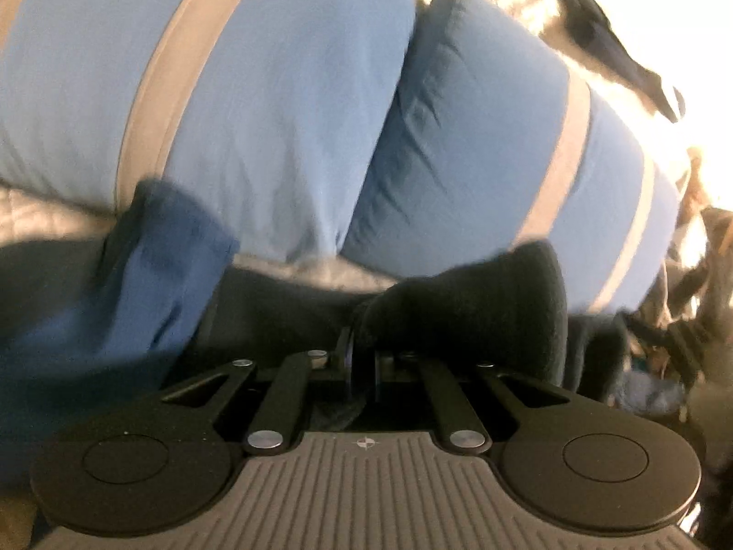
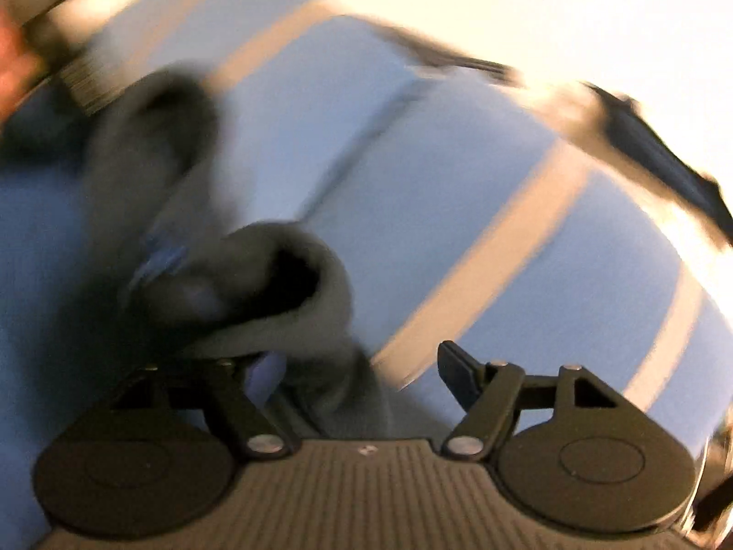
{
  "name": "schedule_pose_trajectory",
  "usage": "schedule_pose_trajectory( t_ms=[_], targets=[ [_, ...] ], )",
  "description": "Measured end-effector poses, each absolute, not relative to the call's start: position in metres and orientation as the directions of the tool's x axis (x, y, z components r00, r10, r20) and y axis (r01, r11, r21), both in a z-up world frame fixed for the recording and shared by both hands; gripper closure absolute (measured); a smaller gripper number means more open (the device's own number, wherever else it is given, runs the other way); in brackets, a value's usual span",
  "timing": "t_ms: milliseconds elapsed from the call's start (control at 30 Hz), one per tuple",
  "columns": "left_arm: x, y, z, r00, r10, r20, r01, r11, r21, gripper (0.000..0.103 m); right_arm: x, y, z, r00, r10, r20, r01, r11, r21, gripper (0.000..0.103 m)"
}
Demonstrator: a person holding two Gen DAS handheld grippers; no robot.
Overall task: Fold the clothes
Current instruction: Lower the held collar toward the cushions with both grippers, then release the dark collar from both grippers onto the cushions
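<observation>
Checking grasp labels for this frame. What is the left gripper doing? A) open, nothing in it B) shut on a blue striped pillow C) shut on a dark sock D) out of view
C: in the left wrist view the left gripper has its jaws closed together on the dark sock, which bunches out just past the tips, in front of the blue striped pillows.
</observation>
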State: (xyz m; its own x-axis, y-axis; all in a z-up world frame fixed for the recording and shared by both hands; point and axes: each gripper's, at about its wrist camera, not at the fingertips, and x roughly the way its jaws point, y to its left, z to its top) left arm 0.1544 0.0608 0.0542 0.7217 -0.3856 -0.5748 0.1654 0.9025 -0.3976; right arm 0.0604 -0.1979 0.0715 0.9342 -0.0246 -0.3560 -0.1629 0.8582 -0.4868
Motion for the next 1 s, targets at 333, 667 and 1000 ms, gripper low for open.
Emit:
schedule_pose_trajectory(
  t_ms=[333, 667, 1000],
  targets=[
    [0.222, 0.054, 0.049, 0.701, -0.322, -0.636, 0.127, 0.934, -0.333, 0.096, 0.114, -0.280, 0.108, 0.906, -0.135, -0.401, 0.090, 0.988, -0.129, 0.018],
    [0.224, 0.051, 0.039, 0.700, -0.342, -0.627, 0.164, 0.931, -0.325, 0.096, 0.107, -0.224, 0.069, 0.862, 0.114, -0.494, -0.261, 0.935, -0.240, 0.027],
    [0.184, 0.022, 0.095, 0.835, -0.306, -0.457, 0.312, 0.948, -0.063, 0.096, 0.135, -0.209, 0.103, 0.938, 0.070, -0.340, -0.150, 0.966, -0.213, 0.083]
  ],
)
